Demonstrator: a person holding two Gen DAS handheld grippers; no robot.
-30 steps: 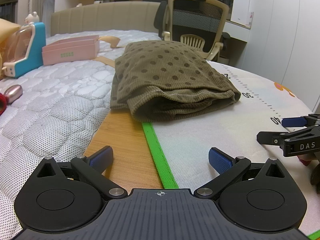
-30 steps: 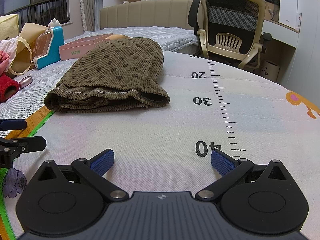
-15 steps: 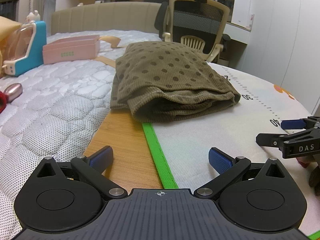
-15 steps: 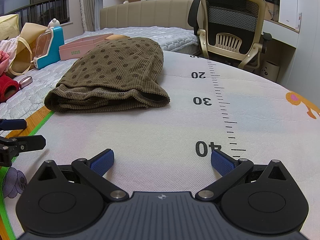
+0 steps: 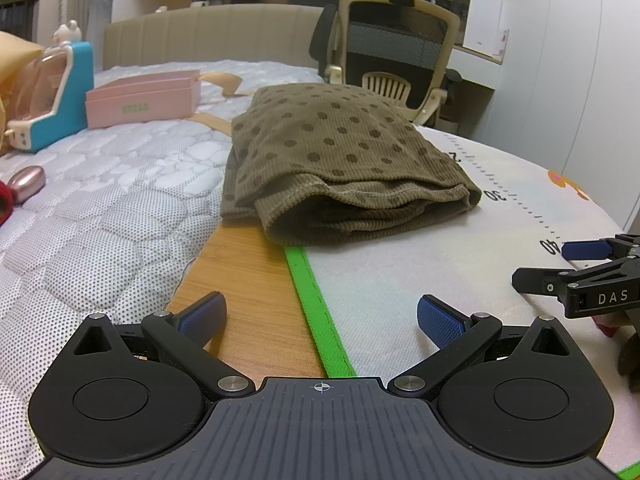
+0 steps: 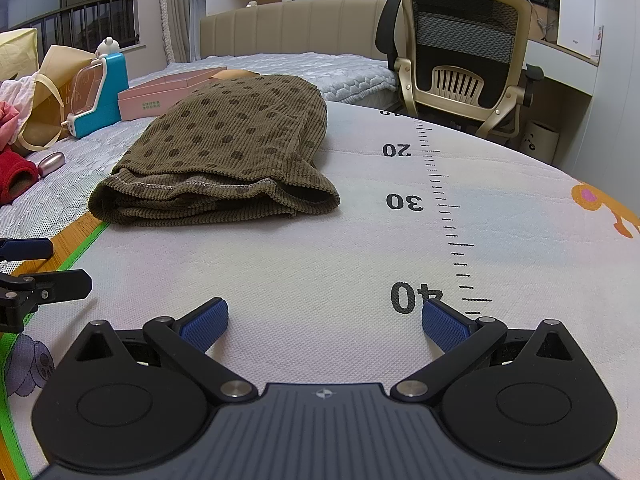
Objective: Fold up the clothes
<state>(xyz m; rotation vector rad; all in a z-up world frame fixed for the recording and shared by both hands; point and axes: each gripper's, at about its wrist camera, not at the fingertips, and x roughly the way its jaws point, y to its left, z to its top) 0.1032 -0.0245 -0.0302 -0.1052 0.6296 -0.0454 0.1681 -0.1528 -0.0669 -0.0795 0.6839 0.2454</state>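
Lengthwise, folded garment (image 6: 236,148) running away, hems nearest

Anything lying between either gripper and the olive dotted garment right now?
Nothing visible. Bare mat runs from the open right gripper to the folded garment; the open left gripper has only the wooden strip and green edging ahead.

Left hand-held gripper (image 5: 320,316) low, jaws spread wide, right hand-held gripper (image 6: 324,320) alongside, likewise spread, both empty

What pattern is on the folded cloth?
Brown dots on olive ribbed cloth; right wrist view shows it best.
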